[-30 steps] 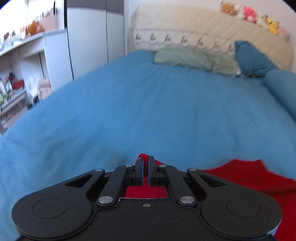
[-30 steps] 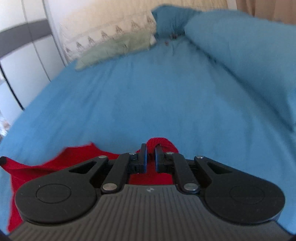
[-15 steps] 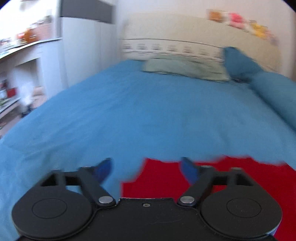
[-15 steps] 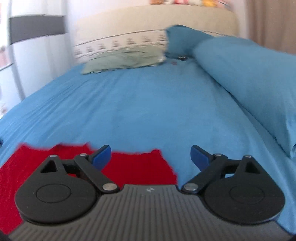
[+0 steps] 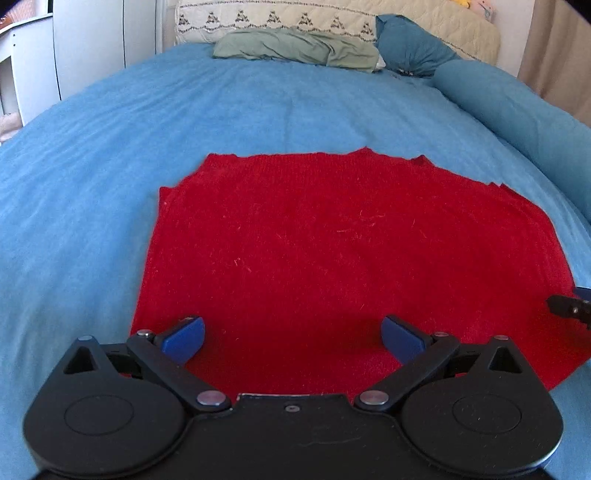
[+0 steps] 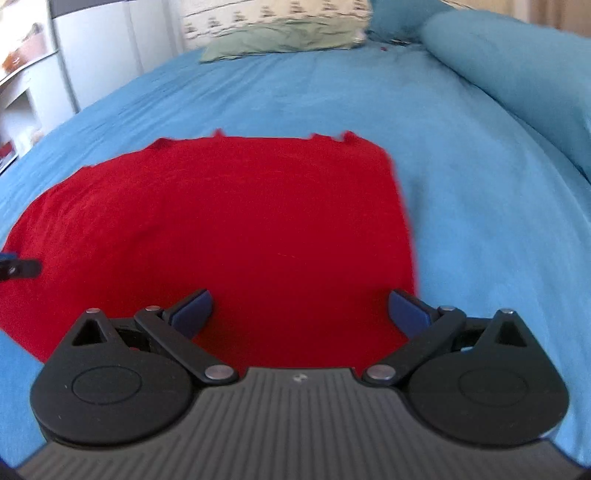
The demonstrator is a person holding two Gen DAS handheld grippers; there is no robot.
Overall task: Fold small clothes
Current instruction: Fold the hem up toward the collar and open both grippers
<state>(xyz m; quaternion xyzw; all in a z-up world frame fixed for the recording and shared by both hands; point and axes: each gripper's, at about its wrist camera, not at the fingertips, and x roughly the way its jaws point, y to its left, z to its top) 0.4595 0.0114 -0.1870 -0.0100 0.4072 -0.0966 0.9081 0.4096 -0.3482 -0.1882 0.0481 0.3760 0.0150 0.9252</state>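
1. The bed [image 5: 258,110], under its blue cover, fills both of my views. At its head lie a crumpled green cloth [image 5: 299,50], a dark teal pillow [image 5: 410,48] and a long blue bolster [image 5: 517,110] running down the right side, with a patterned cream headboard cover [image 5: 273,18] behind them.
2. The red knitted garment [image 5: 351,251] lies flat on the bed cover, directly ahead of both my grippers. A second ago only a pinched bit of it showed at each pair of jaws; now nearly the whole spread piece is in sight, its far edge slightly ragged.
3. My left gripper [image 5: 291,334] has its jaws wide apart with nothing between them. A second ago they were clamped on a red fold, and half a second ago they had already parted. It sits over the near left part of the garment.
4. My right gripper [image 6: 301,310] likewise has its jaws spread wide and empty, where earlier they pinched the red edge. It sits over the garment's near right corner.
5. I can read no writing or brand; the right gripper's body carries only a small pale mark too tiny to make out.
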